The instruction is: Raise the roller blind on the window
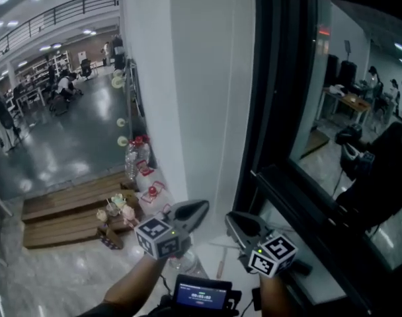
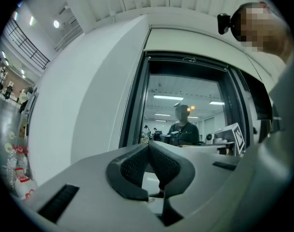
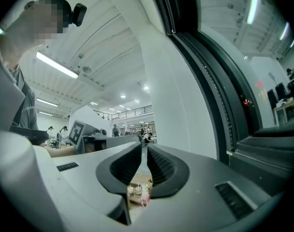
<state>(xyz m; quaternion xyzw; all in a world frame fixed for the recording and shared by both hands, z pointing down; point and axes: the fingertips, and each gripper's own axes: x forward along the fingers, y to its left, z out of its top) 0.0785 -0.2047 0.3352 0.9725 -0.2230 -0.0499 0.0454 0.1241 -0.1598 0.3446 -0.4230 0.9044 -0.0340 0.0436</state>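
The window [image 1: 350,104] with its dark frame [image 1: 262,104] fills the right of the head view, next to a white pillar [image 1: 188,91]. Its glass is uncovered in view. A thin beaded cord [image 3: 212,98] runs along the frame's edge in the right gripper view, and shows as a fine cord [image 2: 125,112] in the left gripper view. My left gripper [image 1: 202,208] points at the pillar's base, jaws shut with nothing in them [image 2: 148,146]. My right gripper [image 1: 231,218] is beside it near the sill [image 1: 300,207]. Its pads stand a narrow gap apart, holding nothing [image 3: 144,150].
Bottles and red-capped containers [image 1: 145,174] stand at the pillar's foot. Wooden steps [image 1: 62,213] lie to the left, and beyond them a large hall with people at desks. A small screen device [image 1: 202,294] sits at my chest.
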